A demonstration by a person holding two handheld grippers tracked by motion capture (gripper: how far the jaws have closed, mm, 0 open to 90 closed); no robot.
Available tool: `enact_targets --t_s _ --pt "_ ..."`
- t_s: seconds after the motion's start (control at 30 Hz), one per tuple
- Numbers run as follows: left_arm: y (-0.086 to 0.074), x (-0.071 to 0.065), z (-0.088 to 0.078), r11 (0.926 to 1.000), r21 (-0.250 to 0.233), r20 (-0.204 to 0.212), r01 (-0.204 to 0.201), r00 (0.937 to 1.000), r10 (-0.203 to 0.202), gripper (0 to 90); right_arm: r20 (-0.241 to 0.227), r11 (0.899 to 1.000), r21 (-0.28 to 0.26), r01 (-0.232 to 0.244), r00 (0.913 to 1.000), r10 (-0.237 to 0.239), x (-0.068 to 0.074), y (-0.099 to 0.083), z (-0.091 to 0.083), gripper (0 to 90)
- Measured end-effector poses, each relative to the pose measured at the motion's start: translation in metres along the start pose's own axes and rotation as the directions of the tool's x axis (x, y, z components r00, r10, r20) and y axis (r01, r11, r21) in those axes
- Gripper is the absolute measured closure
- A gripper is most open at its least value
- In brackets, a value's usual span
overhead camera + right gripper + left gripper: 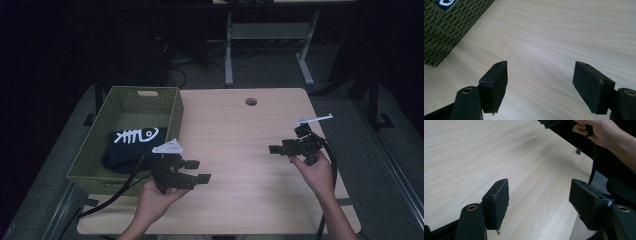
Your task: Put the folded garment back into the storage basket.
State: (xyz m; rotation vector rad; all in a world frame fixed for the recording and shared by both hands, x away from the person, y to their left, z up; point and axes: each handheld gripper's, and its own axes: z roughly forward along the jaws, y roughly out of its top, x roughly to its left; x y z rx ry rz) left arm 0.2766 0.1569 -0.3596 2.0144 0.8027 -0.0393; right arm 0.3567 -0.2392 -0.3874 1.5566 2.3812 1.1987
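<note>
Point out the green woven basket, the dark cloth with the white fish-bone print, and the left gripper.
green woven basket [172, 116]: high view, on its right wall.
dark cloth [122, 155]: high view, on its dark fabric below the print.
left gripper [198, 171]: high view, midway between its fingertips.

The table has a pale wood-grain top, smooth and matt, with fine streaks running along it. At its left sits a basket of olive-green woven strands, coarse and open-meshed. Inside lies a dark folded cloth, soft-looking, with a flat white print. The left gripper and right gripper are matt black plastic; their pads look rough and slightly frayed at the edges, with brass-coloured metal rings set at the jaw pivots
</note>
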Motion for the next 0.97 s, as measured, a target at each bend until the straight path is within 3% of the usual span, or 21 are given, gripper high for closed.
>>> enact_targets --t_s 0.3,0.97 --pt "-0.002 0.001 0.007 1.0 0.006 0.011 0.007 0.9999 -0.007 32.0 -0.003 0.999 0.0 -0.042 0.9991 0.042 -0.012 -0.019 -0.001 27.6" --pt "-0.001 0.003 0.01 0.9999 -0.002 0.012 0.01 0.9999 -0.01 31.7 0.011 0.998 0.004 -0.06 0.9981 0.06 -0.024 -0.047 -0.013 26.1"
